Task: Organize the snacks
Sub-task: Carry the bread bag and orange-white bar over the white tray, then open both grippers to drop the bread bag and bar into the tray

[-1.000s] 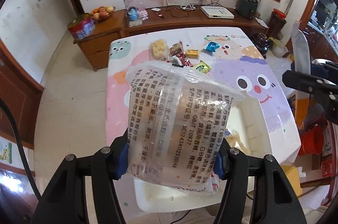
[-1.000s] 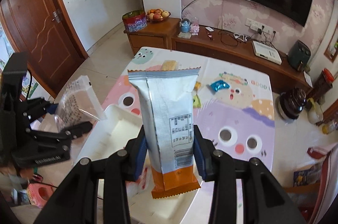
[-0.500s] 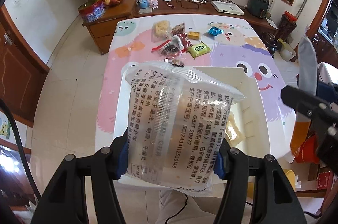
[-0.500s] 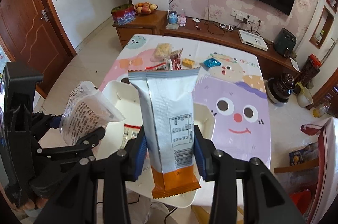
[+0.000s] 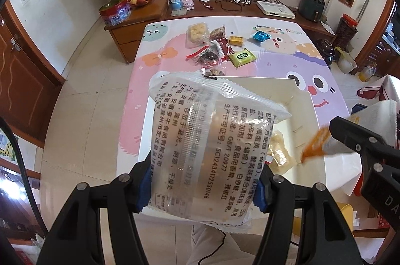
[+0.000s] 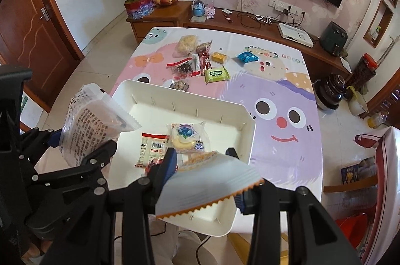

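My left gripper (image 5: 203, 186) is shut on a clear snack packet with black print (image 5: 207, 140), held above the near left of the white bin (image 5: 302, 94). The packet also shows in the right wrist view (image 6: 92, 124). My right gripper (image 6: 205, 160) holds a silver and orange wrapper (image 6: 207, 187) that has tipped flat toward the camera over the bin's near edge (image 6: 247, 137). It still lies between the fingers, and the grip is unclear. The bin holds a blueberry cake packet (image 6: 187, 137) and a red and white packet (image 6: 151, 148).
Several loose snacks lie on the cartoon tablecloth (image 6: 275, 99) beyond the bin, among them a green packet (image 6: 216, 74), a blue one (image 6: 247, 56) and a yellow one (image 6: 218, 57). A wooden sideboard (image 6: 250, 24) stands behind the table.
Both grippers pulled back and up from the table, showing more of the bin. The silver and orange wrapper tipped from upright to lying flat in the right gripper.
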A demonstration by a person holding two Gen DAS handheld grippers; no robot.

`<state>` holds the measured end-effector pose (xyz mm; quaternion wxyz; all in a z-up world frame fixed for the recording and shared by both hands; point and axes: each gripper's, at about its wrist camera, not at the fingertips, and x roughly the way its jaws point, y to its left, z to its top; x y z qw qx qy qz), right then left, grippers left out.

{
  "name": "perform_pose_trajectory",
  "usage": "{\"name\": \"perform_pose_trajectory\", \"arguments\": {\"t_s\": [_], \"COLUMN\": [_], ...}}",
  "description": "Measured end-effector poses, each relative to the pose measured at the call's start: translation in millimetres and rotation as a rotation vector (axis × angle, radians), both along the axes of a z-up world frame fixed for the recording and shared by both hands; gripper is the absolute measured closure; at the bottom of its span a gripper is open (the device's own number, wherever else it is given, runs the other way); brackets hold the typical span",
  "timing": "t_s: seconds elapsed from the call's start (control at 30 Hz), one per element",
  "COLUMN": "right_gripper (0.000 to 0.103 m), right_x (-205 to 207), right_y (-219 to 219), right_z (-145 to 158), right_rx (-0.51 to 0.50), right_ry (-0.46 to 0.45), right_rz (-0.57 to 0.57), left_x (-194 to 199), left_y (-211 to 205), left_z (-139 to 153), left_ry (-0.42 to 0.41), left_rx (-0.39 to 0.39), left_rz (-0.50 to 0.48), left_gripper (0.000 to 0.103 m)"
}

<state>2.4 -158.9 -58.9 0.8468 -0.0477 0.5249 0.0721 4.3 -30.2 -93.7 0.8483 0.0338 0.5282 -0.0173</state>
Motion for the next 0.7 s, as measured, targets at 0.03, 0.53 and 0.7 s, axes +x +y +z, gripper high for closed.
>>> {"name": "perform_pose_trajectory", "arguments": {"t_s": [0.03,0.53,0.7], "right_gripper": [0.062,0.046,0.046], "right_x": [0.3,4.9,5.8], "right_y": [0.1,0.4,0.9], "right_z": [-0.2,-4.0,-4.0], "right_rx": [-0.001,0.011,0.016], "right_ry": [0.000,0.008,0.011], "right_rz": [-0.001,-0.030,-0.031], "left_x": [-0.1,5.5,5.7], "left_y": [-0.6,-6.4,-6.2], "left_z": [-0.2,5.7,6.1], "left_ry": [0.000,-0.034,-0.028], "left_rx": [0.001,0.034,0.034], "left_rz": [-0.001,-0.039,-0.042], "left_gripper": [0.039,0.011,0.011]}}
